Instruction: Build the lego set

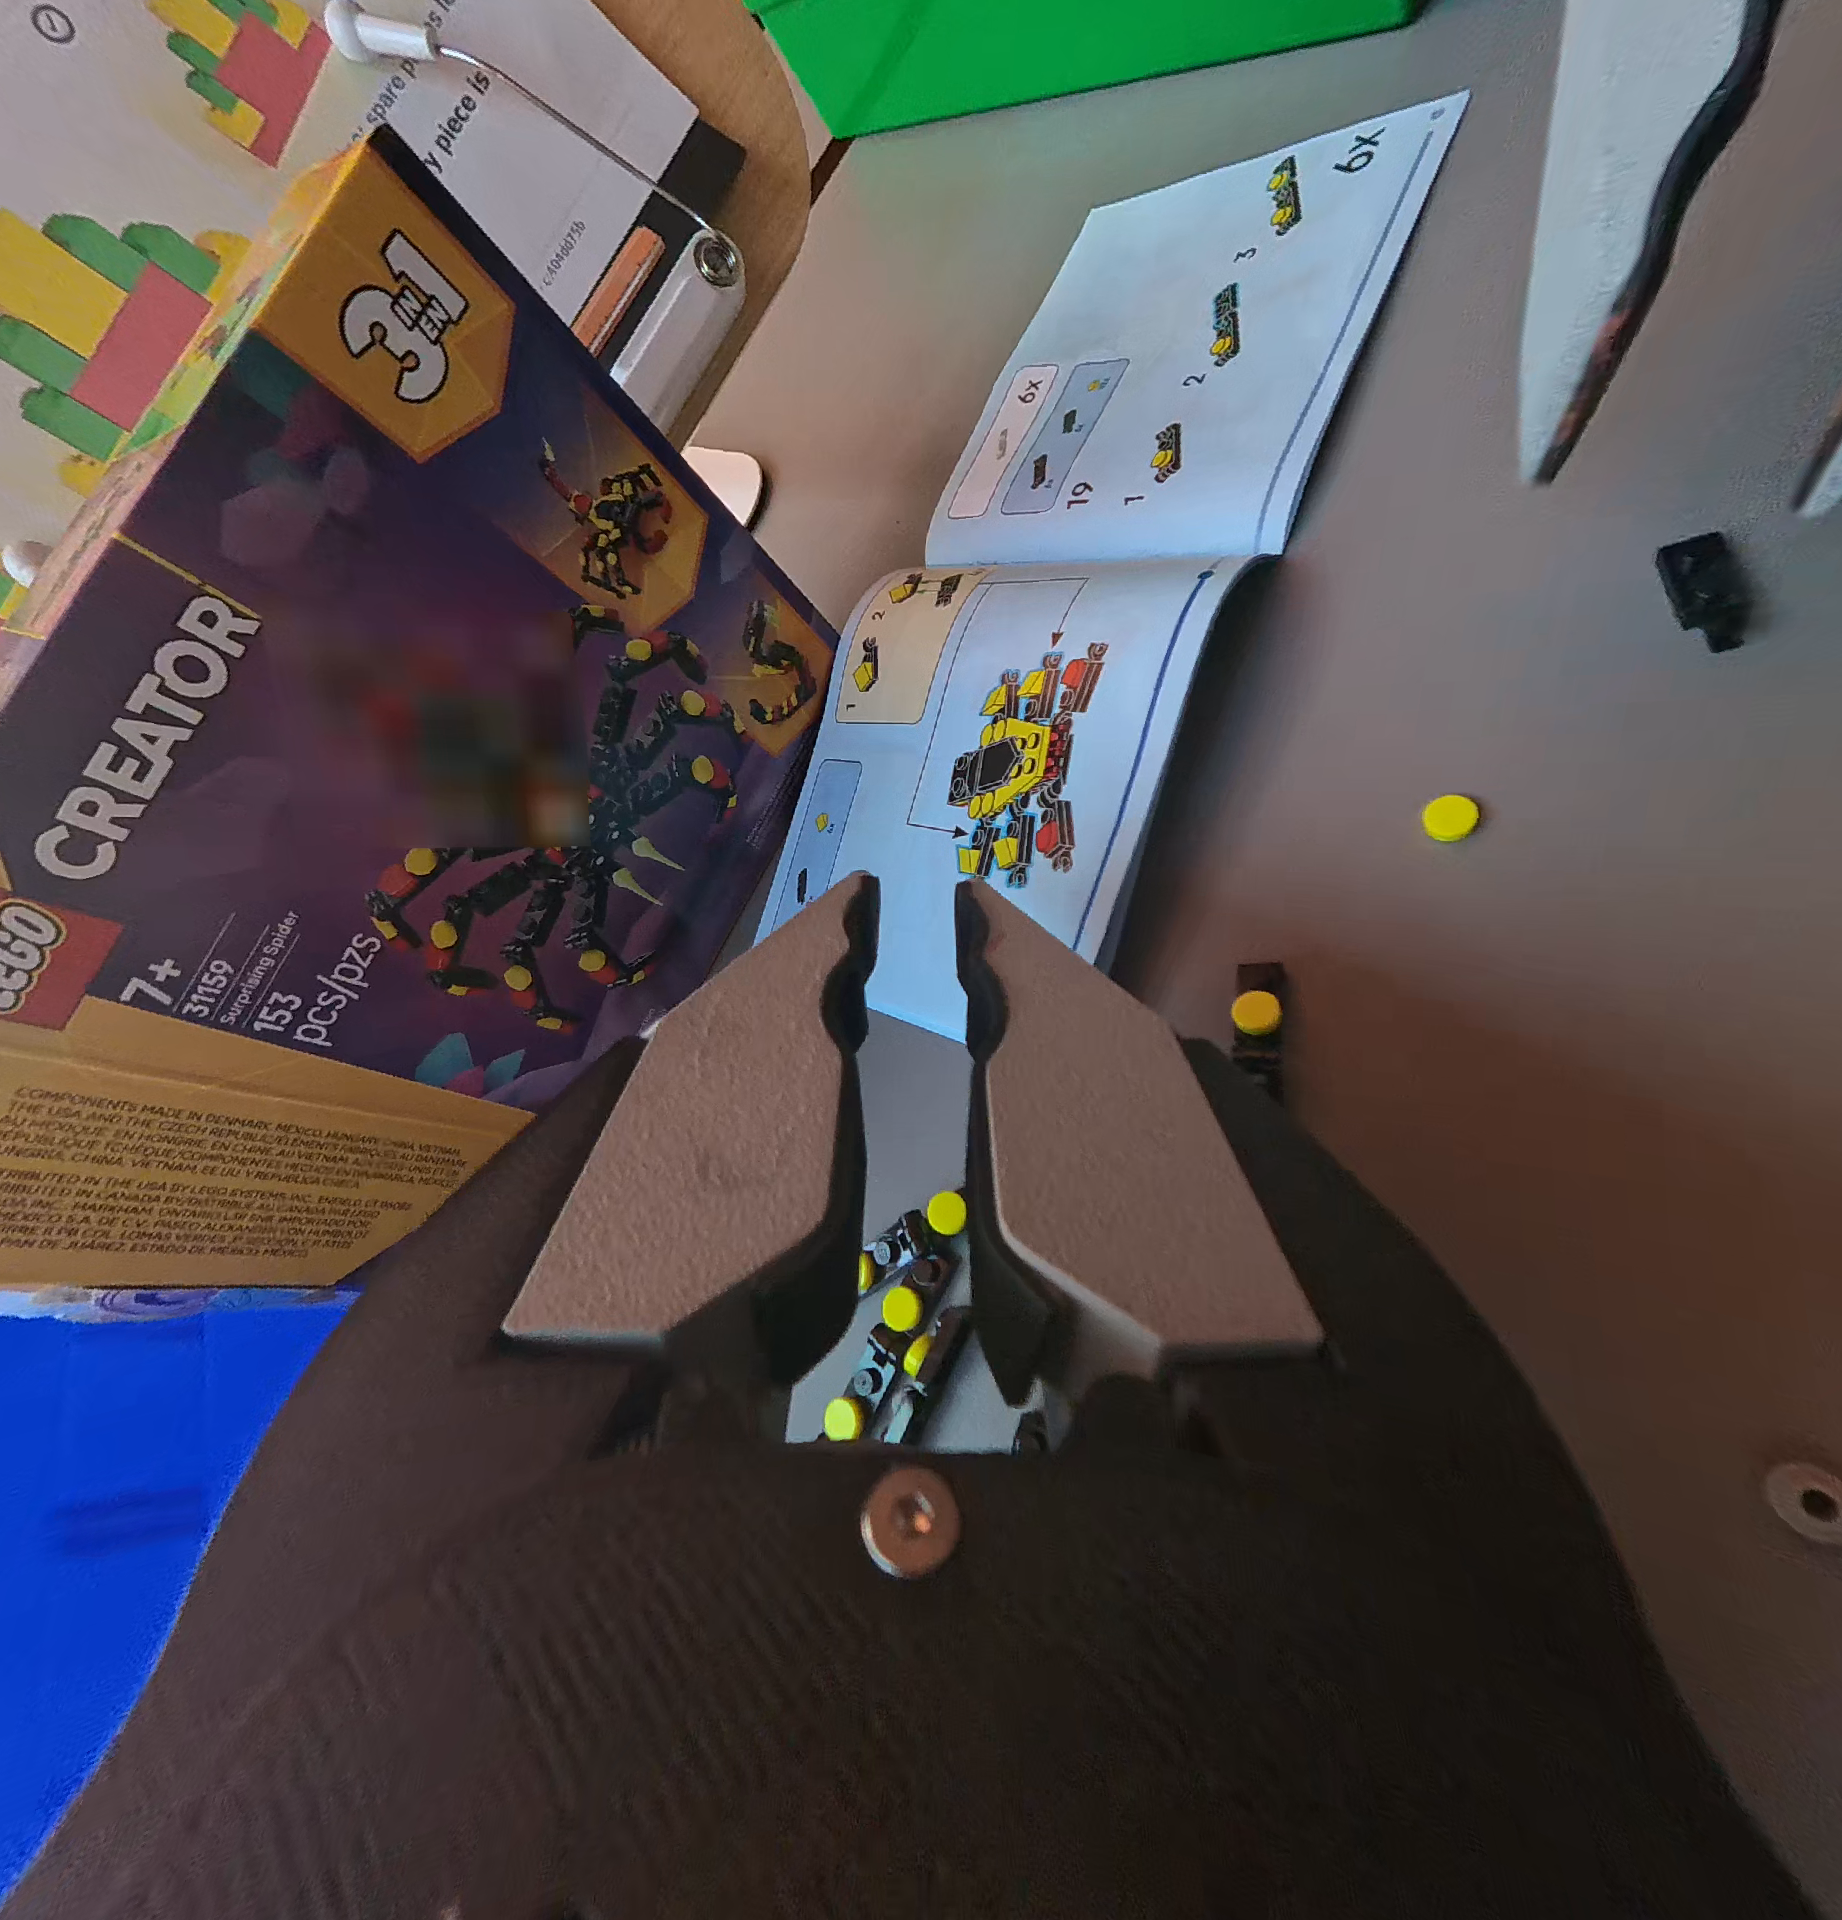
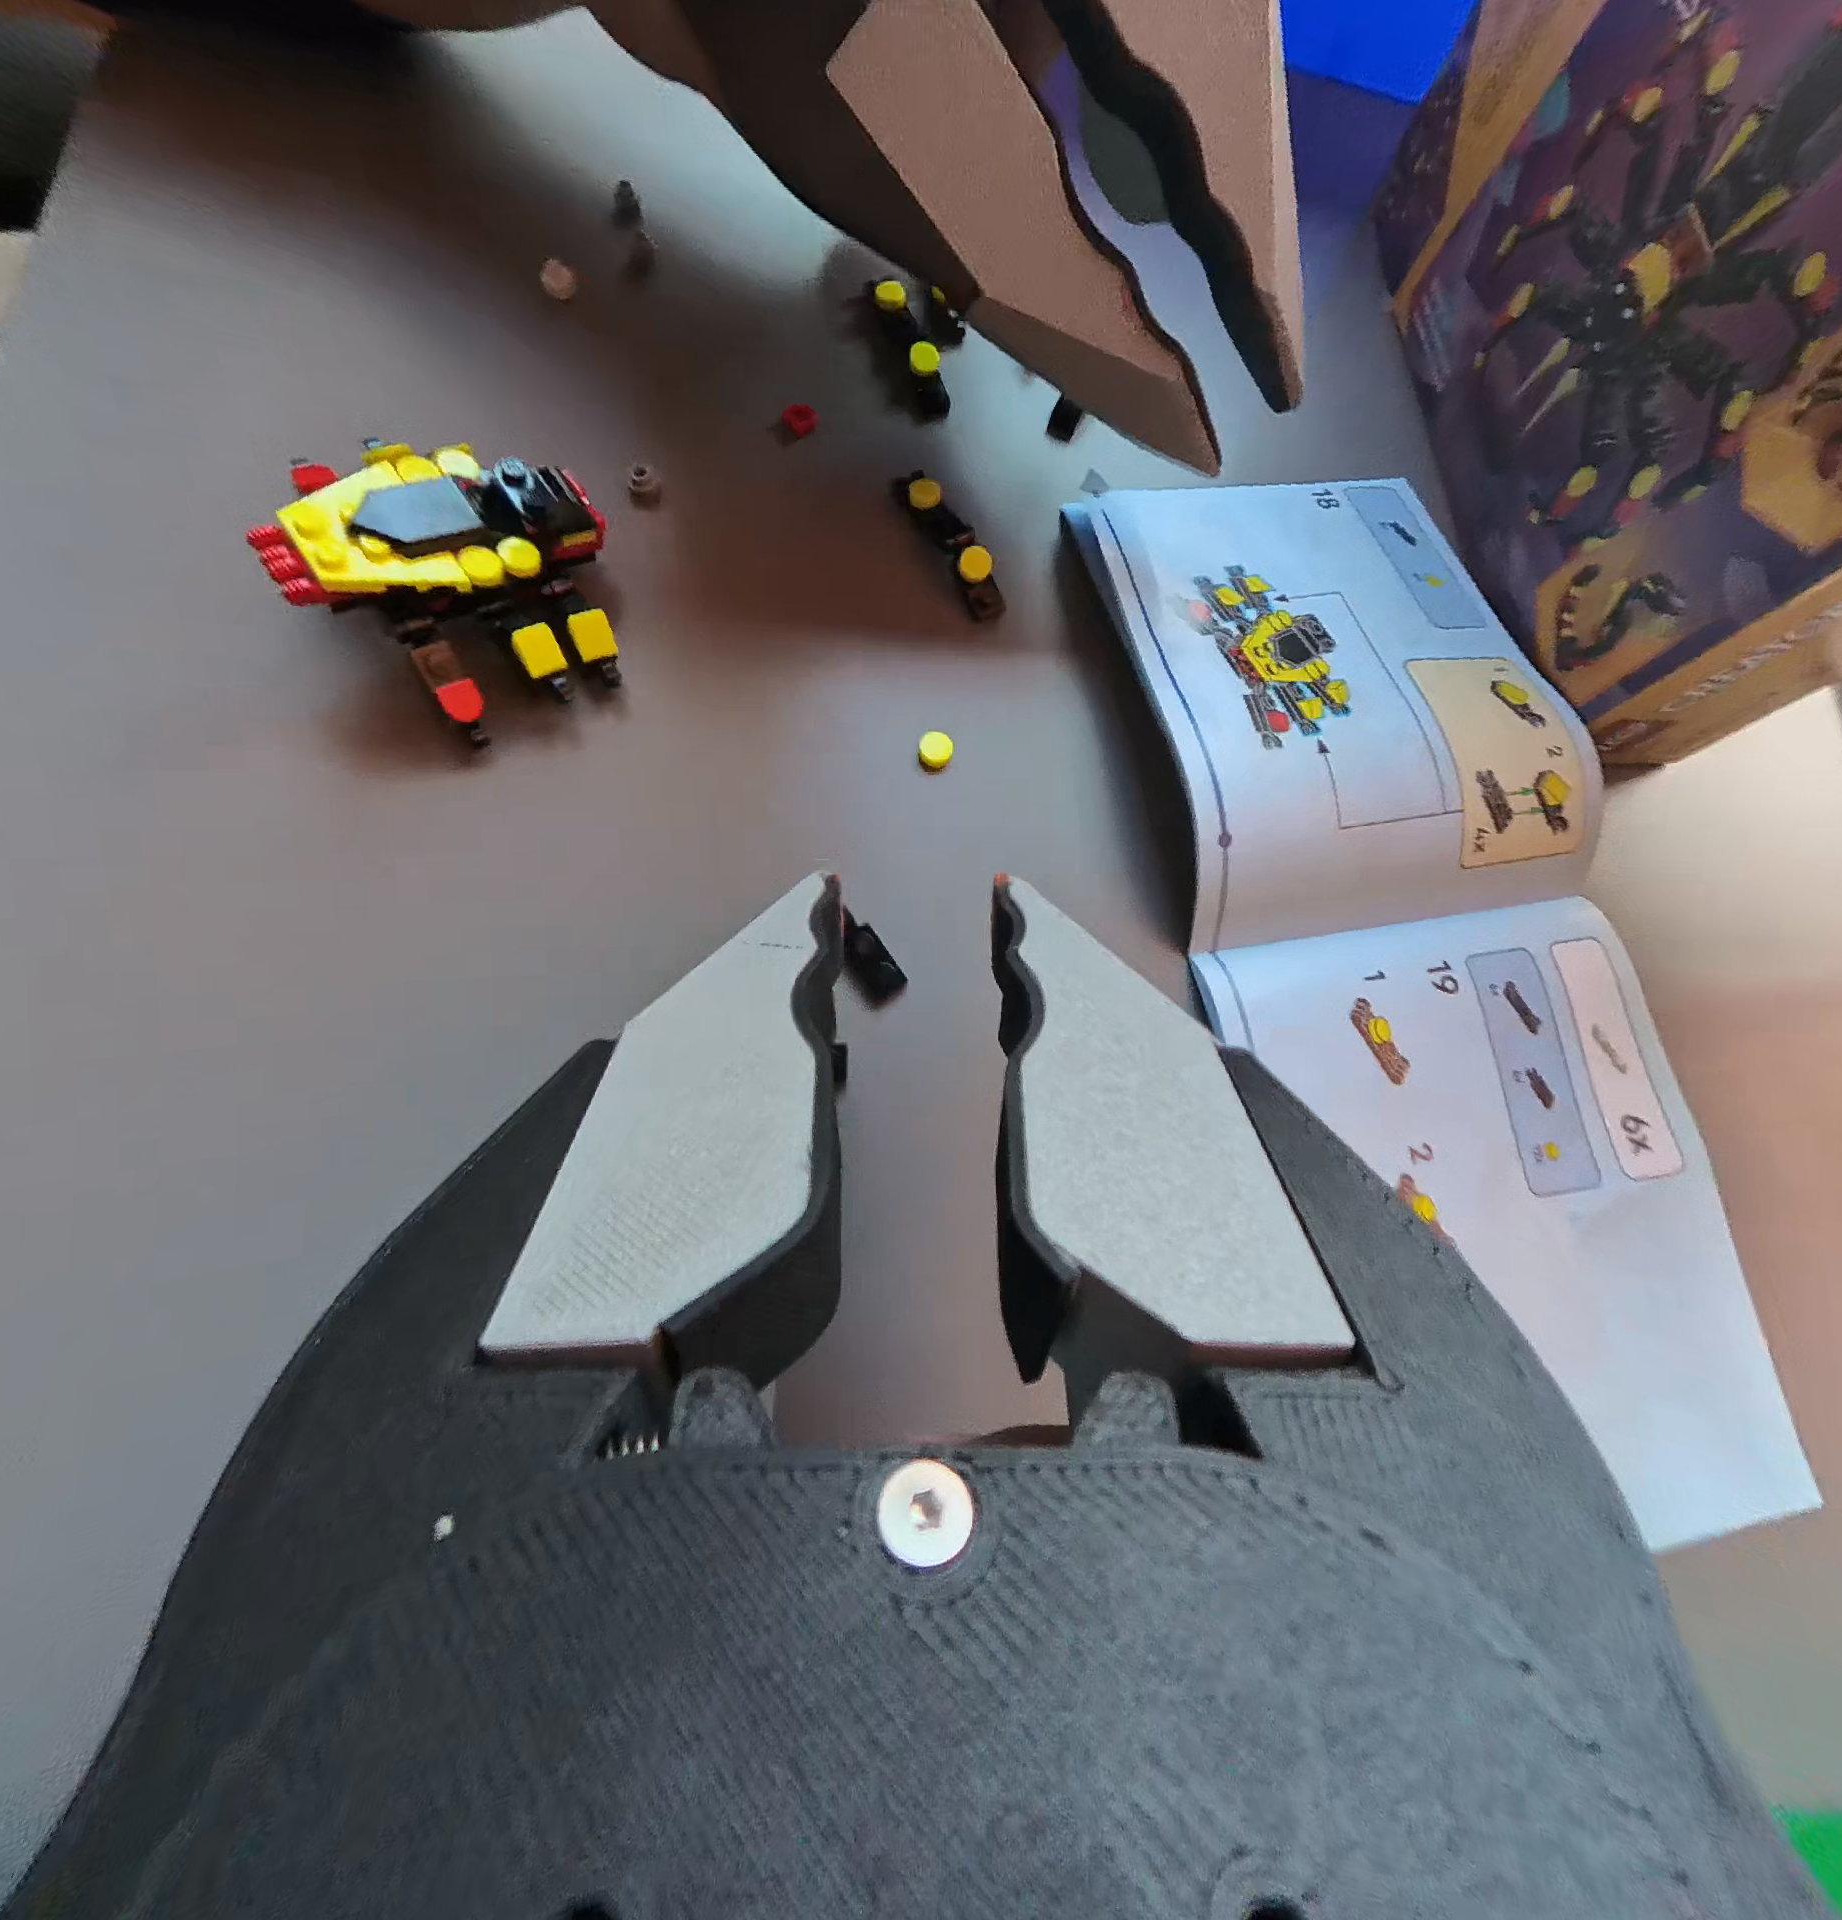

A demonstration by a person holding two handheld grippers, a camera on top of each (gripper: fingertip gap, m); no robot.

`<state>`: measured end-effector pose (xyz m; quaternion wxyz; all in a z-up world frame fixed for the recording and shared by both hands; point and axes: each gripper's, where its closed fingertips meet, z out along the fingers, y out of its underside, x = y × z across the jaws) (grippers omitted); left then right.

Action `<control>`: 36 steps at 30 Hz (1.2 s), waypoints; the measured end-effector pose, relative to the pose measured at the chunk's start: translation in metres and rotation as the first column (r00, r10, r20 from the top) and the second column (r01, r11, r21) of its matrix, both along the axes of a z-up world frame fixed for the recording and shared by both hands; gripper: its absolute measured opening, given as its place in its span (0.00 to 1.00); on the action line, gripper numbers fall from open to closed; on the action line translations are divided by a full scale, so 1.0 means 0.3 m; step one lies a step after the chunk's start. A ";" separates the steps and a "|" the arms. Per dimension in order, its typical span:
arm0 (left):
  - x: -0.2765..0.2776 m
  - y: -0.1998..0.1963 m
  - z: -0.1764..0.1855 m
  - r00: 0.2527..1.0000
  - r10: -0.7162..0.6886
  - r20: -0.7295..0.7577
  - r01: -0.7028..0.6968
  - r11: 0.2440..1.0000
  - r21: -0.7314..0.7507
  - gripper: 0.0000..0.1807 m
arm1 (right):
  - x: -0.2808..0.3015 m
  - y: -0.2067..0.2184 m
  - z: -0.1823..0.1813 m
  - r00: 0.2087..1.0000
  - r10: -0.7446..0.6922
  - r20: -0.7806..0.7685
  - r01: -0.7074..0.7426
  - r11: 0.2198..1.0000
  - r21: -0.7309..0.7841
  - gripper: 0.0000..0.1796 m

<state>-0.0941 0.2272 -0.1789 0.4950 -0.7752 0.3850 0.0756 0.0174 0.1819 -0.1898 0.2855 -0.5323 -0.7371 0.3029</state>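
My left gripper (image 1: pixel 917 899): fingers apart, empty, over leg pieces (image 1: pixel 901 1314) | my right gripper (image 2: pixel 912 883): fingers apart, small black piece (image 2: pixel 873 961) by its left fingertip | half-built yellow model (image 2: pixel 434 545) at 10 o'clock on table (image 2: pixel 221 987) | yellow round tile (image 2: pixel 935 749) at 12 | open booklet (image 2: pixel 1416 935) at 2, box (image 2: pixel 1644 343) beyond it.

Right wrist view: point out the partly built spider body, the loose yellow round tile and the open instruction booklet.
Partly built spider body (image 2: pixel 418 530), right wrist view, on its black top plate.
Loose yellow round tile (image 2: pixel 935 749), right wrist view, on its flat top.
Open instruction booklet (image 2: pixel 1343 727), right wrist view, on the upper page.
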 end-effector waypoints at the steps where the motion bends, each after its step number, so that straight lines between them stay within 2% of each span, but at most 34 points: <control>1: 0.001 0.000 -0.001 1.000 0.000 0.008 0.000 1.000 -0.005 0.07 | 0.005 0.006 0.000 1.000 -0.007 0.007 0.007 1.000 0.011 0.14; 7: 0.002 0.000 -0.003 1.000 0.001 0.019 -0.001 1.000 -0.014 0.07 | 0.025 -0.003 -0.054 0.994 0.006 0.105 -0.007 1.000 0.013 0.13; 11: 0.005 -0.001 -0.008 1.000 -0.001 0.016 0.001 1.000 -0.018 0.07 | 0.010 -0.037 -0.085 0.989 0.039 0.141 -0.042 0.999 0.016 0.08; 13: 0.006 -0.001 -0.012 1.000 -0.001 0.018 0.002 1.000 -0.024 0.07 | -0.011 -0.062 -0.087 0.990 0.062 0.129 -0.063 0.998 0.007 0.03; 16: 0.006 0.000 -0.017 1.000 0.001 0.019 0.000 1.000 -0.031 0.07 | -0.054 -0.090 -0.087 0.991 0.077 0.106 -0.080 0.997 0.021 0.00; 20: 0.008 -0.002 -0.018 1.000 -0.005 0.018 0.005 1.000 -0.031 0.06 | -0.064 -0.111 -0.063 0.992 0.093 0.090 -0.095 0.995 0.013 0.06; 25: 0.005 -0.001 -0.019 1.000 -0.004 -0.010 0.004 1.000 -0.020 0.07 | 0.000 -0.015 -0.004 0.999 0.006 0.038 -0.006 1.000 0.005 0.06; 30: 0.010 -0.003 -0.021 0.998 -0.013 -0.069 0.014 1.000 0.003 0.07 | 0.037 -0.013 -0.030 0.996 0.022 0.087 -0.019 0.999 -0.035 0.07; 33: 0.007 -0.003 -0.020 0.997 -0.013 -0.081 0.013 1.000 0.007 0.07 | 0.034 -0.021 -0.075 0.988 0.029 0.151 -0.028 1.000 -0.008 0.07; 36: 0.011 -0.006 -0.011 0.997 -0.015 -0.079 0.017 1.000 0.015 0.07 | 0.017 -0.040 -0.089 0.987 0.042 0.153 -0.042 0.999 -0.007 0.01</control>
